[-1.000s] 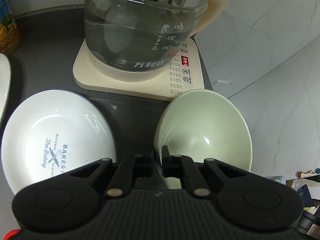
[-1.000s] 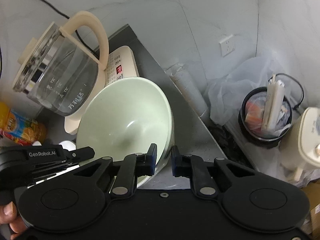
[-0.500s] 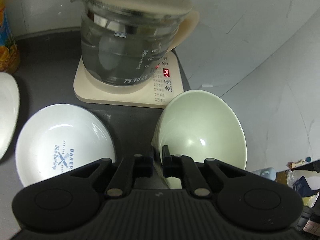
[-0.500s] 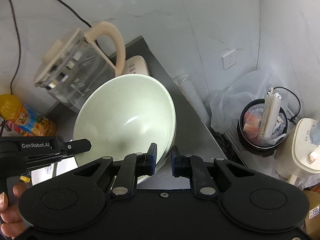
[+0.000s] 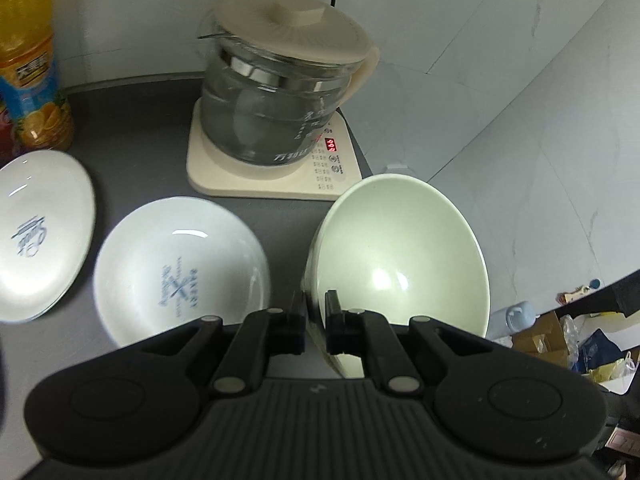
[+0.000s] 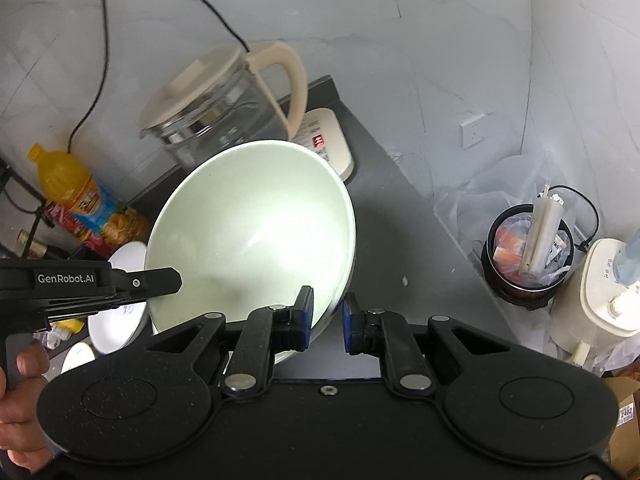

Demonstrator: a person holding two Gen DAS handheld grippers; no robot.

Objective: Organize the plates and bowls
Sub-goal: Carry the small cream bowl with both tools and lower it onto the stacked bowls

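Gripping the near rim of the pale green bowl [image 5: 400, 264], the left gripper [image 5: 316, 322] has its jaws drawn in narrow, one finger outside the wall and one inside; the bowl is tilted, its opening turned up and away from the jaws, and it hangs over the right end of the dark counter [image 5: 132, 120]; whether its base touches the counter cannot be told. Just left of those jaws lies a white bowl [image 5: 180, 276] with blue printed lettering, flat on the counter; further left sits a second white dish [image 5: 40, 232], also printed in blue, well apart from the green bowl. Beyond the jaws stands a glass kettle [image 5: 280, 108] with a cream lid on a cream base showing red digits; far to the left stands an orange drink bottle [image 5: 32, 72].

From the right wrist view, the right gripper [image 6: 328, 322] has its jaws set a little apart, one on each side of the green bowl's [image 6: 256, 232] lower rim; whether the blue pads press the rim cannot be told. To the left of these jaws the left gripper [image 6: 160, 280] reaches in against the bowl's side, with a hand [image 6: 20, 400] on its handle; beyond the bowl is the kettle [image 6: 224, 104]; off to the right of the jaws, past the counter's edge, stands a dark bin [image 6: 528, 256] lined with plastic.
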